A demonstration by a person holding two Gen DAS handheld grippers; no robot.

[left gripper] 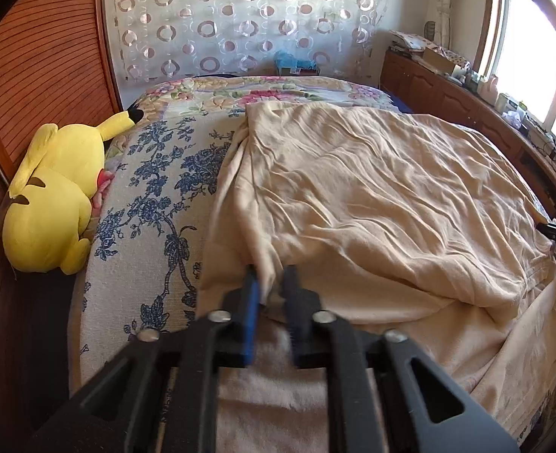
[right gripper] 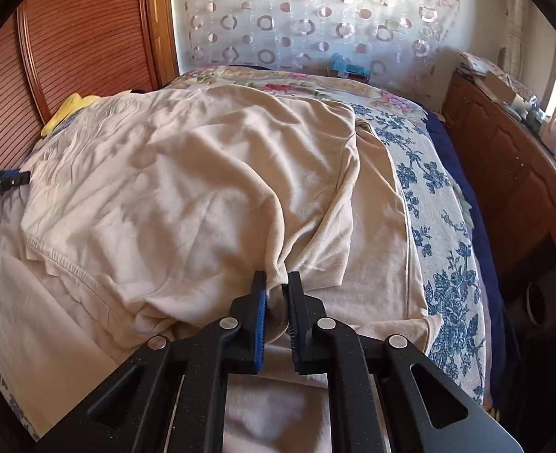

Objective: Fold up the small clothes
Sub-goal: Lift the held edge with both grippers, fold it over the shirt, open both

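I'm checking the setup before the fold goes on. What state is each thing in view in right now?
Beige garment: spread on the bed, wrinkled, near edge bunched.
Left gripper: shut on the garment's left side.
Right gripper: shut on a gathered fold of the garment.
Yellow plush toy: lying beside the bed, untouched.
Floral bedspread: laid flat under the garment.

A home bedroom: a bed (left gripper: 153, 173) with floral cover, a yellow plush toy (left gripper: 55, 204), wooden cabinets (right gripper: 512, 173), patterned curtain (left gripper: 240, 19).
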